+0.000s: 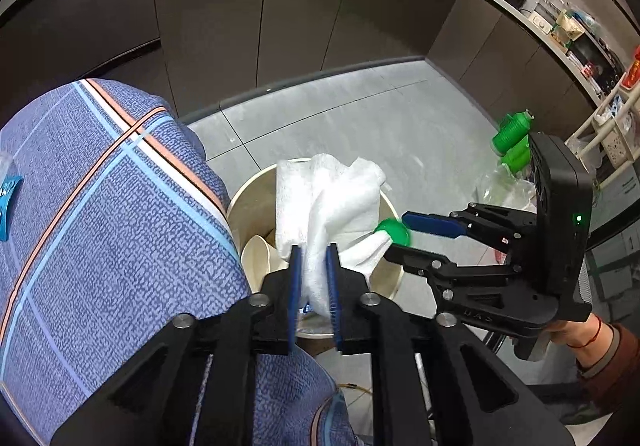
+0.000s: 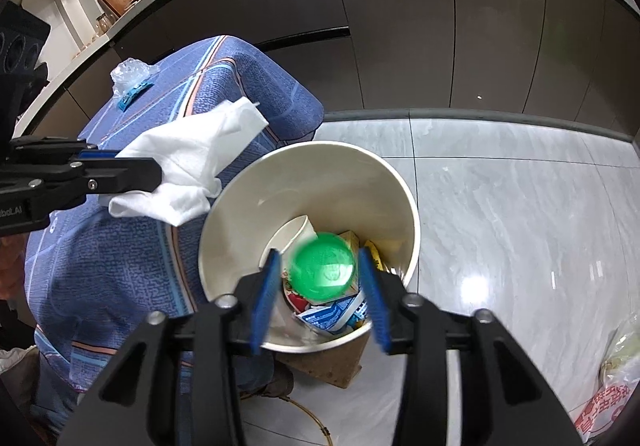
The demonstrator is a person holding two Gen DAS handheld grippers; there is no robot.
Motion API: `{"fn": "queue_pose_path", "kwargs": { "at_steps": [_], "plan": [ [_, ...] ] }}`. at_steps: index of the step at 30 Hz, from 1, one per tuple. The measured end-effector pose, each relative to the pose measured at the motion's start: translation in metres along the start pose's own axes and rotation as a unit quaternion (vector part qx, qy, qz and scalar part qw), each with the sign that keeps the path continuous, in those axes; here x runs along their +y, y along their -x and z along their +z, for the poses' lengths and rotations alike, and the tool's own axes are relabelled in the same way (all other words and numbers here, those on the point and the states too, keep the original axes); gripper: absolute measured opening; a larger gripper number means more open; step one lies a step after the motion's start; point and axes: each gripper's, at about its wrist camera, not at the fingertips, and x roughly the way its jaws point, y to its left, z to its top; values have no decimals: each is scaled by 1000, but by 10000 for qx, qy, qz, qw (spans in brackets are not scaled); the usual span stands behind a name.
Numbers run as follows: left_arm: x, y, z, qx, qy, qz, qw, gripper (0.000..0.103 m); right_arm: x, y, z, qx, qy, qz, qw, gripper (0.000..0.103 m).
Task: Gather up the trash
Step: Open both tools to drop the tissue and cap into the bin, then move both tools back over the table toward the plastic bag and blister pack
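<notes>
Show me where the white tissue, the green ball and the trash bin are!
white tissue (image 1: 332,202): left wrist view, middle of the crumpled sheet.
green ball (image 2: 322,269): right wrist view, its blurred middle.
trash bin (image 2: 240,214): right wrist view, bare inner wall.

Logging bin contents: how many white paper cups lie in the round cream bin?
1: white paper cup on its side inside the round cream bin; others may be hidden.

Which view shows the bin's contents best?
The right wrist view: it looks straight down into the trash bin, showing wrappers and a paper cup. In the left wrist view the white tissue hides most of the inside.
</notes>
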Motion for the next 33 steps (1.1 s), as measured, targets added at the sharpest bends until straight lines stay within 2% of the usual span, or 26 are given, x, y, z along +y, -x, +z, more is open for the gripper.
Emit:
{"fn": "queue_pose_path", "kwargs": {
  "at_steps": [1, 2, 3, 5, 6, 8, 10, 12, 15, 27, 33],
  "plan": [
    [-7, 1, -3, -30, 3, 74, 10000, 33, 0, -1, 0, -34, 57, -69, 10000, 60],
    [-7, 2, -3, -90, 17, 175, 9998, 41, 1, 0, -1, -70, 115, -126, 9998, 70],
    [-9, 2, -1, -150, 28, 220, 9996, 51, 1, 1, -1, -124, 214, -187, 9995, 74],
    [-10, 4, 2, -268, 73, 259, 9993, 57, 1, 1, -1, -166, 331, -235, 9990, 78],
    [-9, 5, 3, -294, 109, 263, 9992, 62, 0, 1, -1, -179, 363, -258, 9988, 83],
    [-7, 8, 4, -375, 200, 295, 9987, 71, -3, 1, -2, -198, 371, -300, 9987, 85],
    [-4, 12, 4, -527, 321, 401, 9973, 85, -5, 1, -2, -202, 324, -306, 9988, 88],
    [-2, 15, 5, -655, 429, 532, 9955, 93, -8, 1, -2, -206, 250, -286, 9991, 91],
    [2, 19, 7, -722, 574, 610, 9939, 94, -8, 1, -3, -213, 205, -243, 9993, 96],
    [12, 37, 2, -756, 632, 663, 9929, 94, 0, 10, 1, -278, 249, -120, 9992, 97],
    [24, 55, -3, -778, 917, 530, 9913, 94, 6, 27, 10, -402, 238, -53, 9989, 97]
  ]
}}
